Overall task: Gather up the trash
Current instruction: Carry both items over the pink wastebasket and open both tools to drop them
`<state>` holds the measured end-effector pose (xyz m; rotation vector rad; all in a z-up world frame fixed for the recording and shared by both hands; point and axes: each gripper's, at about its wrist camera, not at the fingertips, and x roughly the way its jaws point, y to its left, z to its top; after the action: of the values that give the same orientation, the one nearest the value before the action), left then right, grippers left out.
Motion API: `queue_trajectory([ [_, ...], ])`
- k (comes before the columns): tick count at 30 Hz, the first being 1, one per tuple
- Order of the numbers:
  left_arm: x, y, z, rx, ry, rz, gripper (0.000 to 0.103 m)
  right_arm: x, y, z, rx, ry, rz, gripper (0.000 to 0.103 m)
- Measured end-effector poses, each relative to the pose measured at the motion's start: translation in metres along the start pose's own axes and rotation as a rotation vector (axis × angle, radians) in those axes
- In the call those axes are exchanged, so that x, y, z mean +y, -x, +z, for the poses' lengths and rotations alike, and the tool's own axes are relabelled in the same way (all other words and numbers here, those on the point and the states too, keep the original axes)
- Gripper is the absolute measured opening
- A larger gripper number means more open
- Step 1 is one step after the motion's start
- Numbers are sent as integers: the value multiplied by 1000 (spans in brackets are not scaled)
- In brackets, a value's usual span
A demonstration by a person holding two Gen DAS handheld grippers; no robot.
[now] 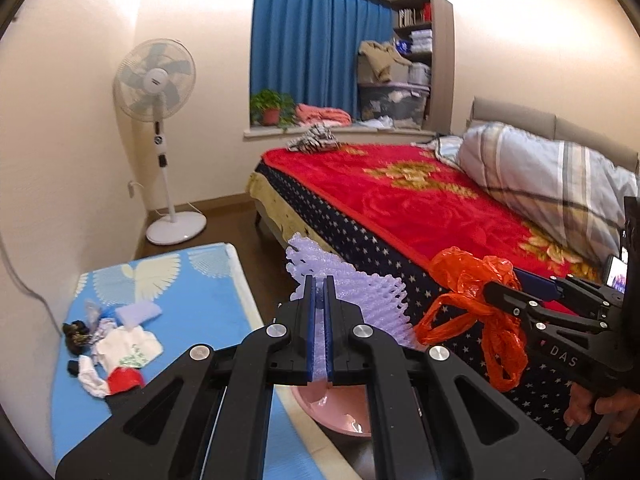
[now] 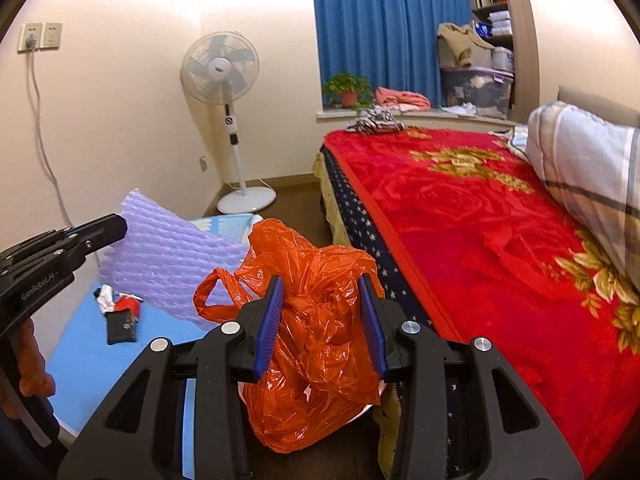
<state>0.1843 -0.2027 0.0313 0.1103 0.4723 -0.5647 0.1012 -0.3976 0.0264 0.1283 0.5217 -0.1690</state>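
Observation:
My left gripper [image 1: 319, 280] is shut on a lilac foam-net sheet [image 1: 360, 300] and holds it in the air between the blue mat and the bed; the sheet also shows in the right wrist view [image 2: 168, 264]. My right gripper [image 2: 322, 284] holds an orange plastic bag [image 2: 316, 344] bunched between its half-closed jaws; the bag also shows in the left wrist view [image 1: 476, 312], just right of the foam. Several scraps of trash [image 1: 116, 352] lie on the blue mat [image 1: 192, 300], at the lower left.
A pink basin [image 1: 332, 412] stands on the floor under my left gripper. A bed with a red blanket [image 1: 420, 208] fills the right. A standing fan [image 1: 160, 140] is in the far corner. A black pouch [image 2: 122, 326] lies on the mat.

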Motion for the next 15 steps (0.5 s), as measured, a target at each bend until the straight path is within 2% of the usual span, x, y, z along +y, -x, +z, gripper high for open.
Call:
queue_trajectory([
  [15, -20, -100, -32, 153, -64, -74, 4, -29, -89, -39, 127, -55, -43, 39],
])
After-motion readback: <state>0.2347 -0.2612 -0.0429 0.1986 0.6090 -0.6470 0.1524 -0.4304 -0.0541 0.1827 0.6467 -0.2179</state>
